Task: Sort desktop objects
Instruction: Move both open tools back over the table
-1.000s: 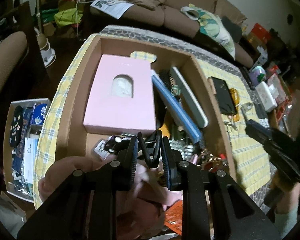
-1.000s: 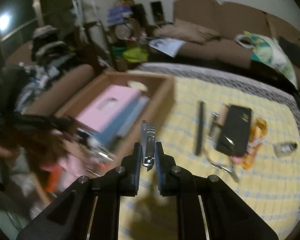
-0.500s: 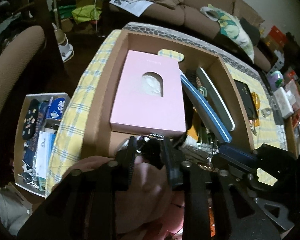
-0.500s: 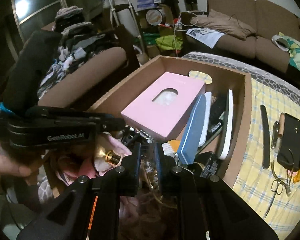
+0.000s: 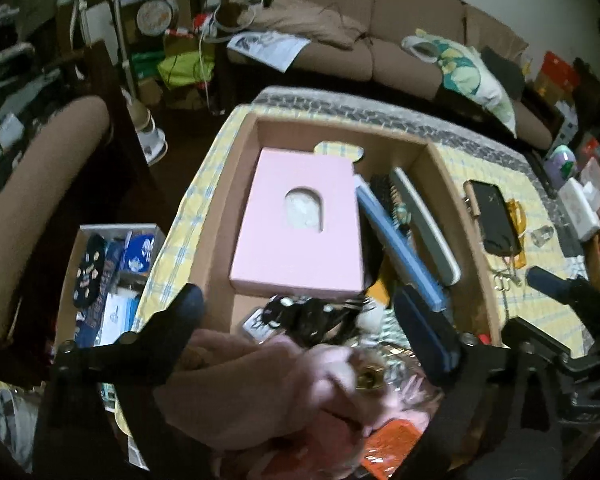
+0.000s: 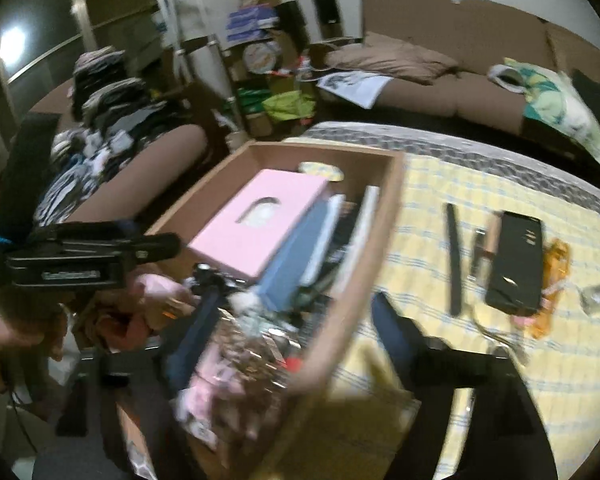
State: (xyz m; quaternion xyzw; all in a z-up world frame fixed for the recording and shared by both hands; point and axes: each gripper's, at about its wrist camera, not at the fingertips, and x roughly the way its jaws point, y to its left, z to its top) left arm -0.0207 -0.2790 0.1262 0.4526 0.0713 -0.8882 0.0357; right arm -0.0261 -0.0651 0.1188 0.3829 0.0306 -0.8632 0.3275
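Observation:
A cardboard box [image 5: 216, 216] on the yellow checked cloth holds a pink box [image 5: 300, 220], a blue file [image 5: 400, 252], a grey file [image 5: 424, 224] and small clutter. My left gripper [image 5: 300, 304] hangs over the box's near end with its jaws opening wide. A black tangle of clips [image 5: 312, 316] lies loose below them, untouched. My right gripper [image 6: 298, 306] straddles the box's right wall [image 6: 380, 240], its jaws also opening, with nothing pressed between the pads. The nail clipper is not visible.
On the cloth right of the box lie a black nail file [image 6: 454, 260], a black phone case [image 6: 514, 262], an orange item [image 6: 552, 292] and scissors [image 6: 496, 340]. A pink soft item [image 5: 300, 380] fills the box's near corner. A brown sofa [image 6: 440, 92] stands behind.
Both grippers went from shut to wide open. The black clip left the left jaws and the nail clipper left the right jaws. The right gripper moved over the box, then slid right.

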